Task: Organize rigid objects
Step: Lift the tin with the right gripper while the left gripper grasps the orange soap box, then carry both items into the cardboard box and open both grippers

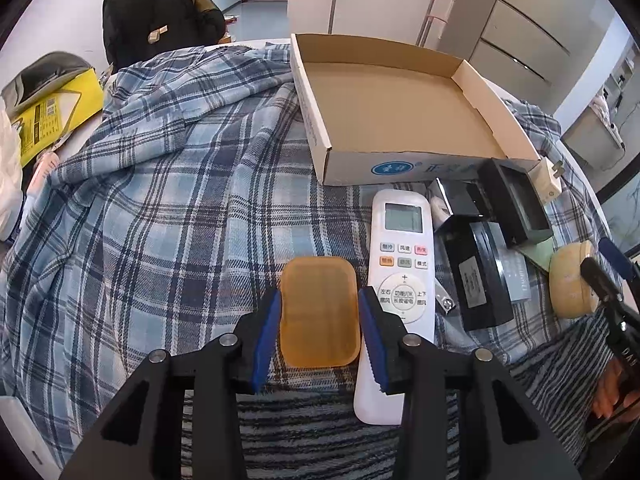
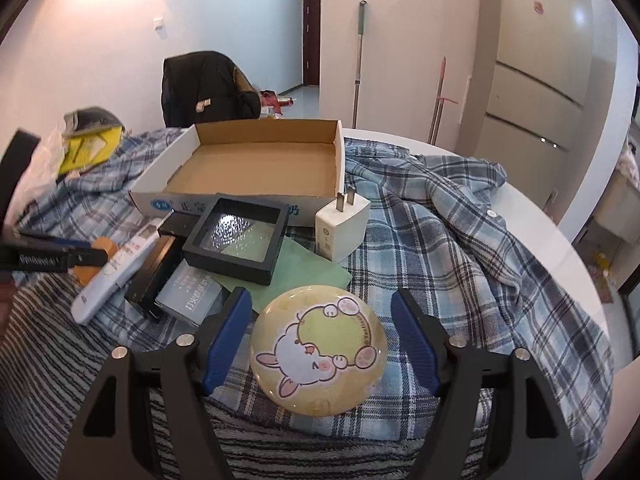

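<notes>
Left gripper closed snug on amber pad, looks ready to lift; right gripper spread wide around round mirror on plaid shirt, pads clear, likely pre-grasp; cardboard box beyond, probable target.

We count one cardboard box. In front of it lie one white remote, one white plug, one round cartoon badge, one amber pad and two black cases.
</notes>
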`<action>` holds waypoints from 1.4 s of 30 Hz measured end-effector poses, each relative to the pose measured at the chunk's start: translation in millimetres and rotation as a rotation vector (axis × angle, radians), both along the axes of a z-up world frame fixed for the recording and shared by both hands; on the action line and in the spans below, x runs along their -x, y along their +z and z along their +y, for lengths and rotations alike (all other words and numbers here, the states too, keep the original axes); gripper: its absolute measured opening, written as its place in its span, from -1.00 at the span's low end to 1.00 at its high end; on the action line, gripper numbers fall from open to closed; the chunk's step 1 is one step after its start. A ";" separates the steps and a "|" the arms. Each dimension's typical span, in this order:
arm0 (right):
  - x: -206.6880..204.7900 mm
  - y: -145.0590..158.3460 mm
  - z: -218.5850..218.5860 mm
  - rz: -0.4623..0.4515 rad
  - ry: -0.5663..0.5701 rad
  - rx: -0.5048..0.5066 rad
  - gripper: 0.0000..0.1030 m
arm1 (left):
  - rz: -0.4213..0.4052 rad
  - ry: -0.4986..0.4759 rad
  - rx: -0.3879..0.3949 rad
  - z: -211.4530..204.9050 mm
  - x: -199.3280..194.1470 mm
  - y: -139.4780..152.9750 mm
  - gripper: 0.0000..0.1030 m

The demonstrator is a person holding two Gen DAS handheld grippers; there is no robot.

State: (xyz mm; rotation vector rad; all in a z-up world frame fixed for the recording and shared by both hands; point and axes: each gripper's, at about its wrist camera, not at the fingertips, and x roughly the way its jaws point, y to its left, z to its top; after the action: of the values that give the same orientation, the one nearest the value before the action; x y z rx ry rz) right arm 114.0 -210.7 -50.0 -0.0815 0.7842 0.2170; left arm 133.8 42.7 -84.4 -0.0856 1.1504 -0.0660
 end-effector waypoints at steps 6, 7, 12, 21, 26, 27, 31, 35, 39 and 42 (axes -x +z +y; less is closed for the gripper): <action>-0.6 2.8 -7.5 -0.003 -0.023 -0.035 0.44 | 0.022 0.012 -0.018 3.8 0.6 -1.5 -0.20; -0.9 3.0 -7.7 -0.003 -0.024 -0.037 0.44 | 0.019 0.016 -0.016 5.1 1.5 -1.5 -0.20; -0.7 6.3 -11.7 -0.010 -0.027 -0.048 0.44 | -0.044 0.038 0.005 12.0 9.4 13.0 -0.20; 3.4 -2.3 -6.3 0.075 0.051 -0.008 0.51 | -0.262 -0.002 -0.022 -2.4 45.4 76.5 -0.20; -0.1 -11.7 -0.5 0.146 0.092 -0.002 0.81 | -0.321 -0.042 -0.018 -14.0 57.8 87.2 -0.20; -1.2 -14.5 2.0 0.155 0.097 0.015 0.81 | -0.319 -0.046 -0.013 -15.4 57.7 86.8 -0.20; -7.5 -26.1 6.4 0.213 0.092 0.066 0.81 | -0.323 -0.048 -0.004 -16.6 58.5 85.0 -0.20; -13.7 -34.0 0.2 0.268 0.070 0.040 0.58 | -0.315 -0.031 0.001 -10.8 55.8 80.1 -0.20; -13.8 -32.0 -8.1 0.250 0.031 0.028 0.43 | -0.315 -0.026 -0.008 -7.0 56.6 80.0 -0.20; -7.9 -16.1 -12.4 0.185 0.012 0.024 0.43 | -0.328 -0.016 -0.008 -4.8 57.3 83.6 -0.20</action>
State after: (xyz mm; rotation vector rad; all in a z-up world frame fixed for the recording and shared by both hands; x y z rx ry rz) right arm 121.9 -223.1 -66.0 -0.0892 0.9703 0.2285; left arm 76.5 37.9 -0.8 -0.0554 0.8241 -0.0864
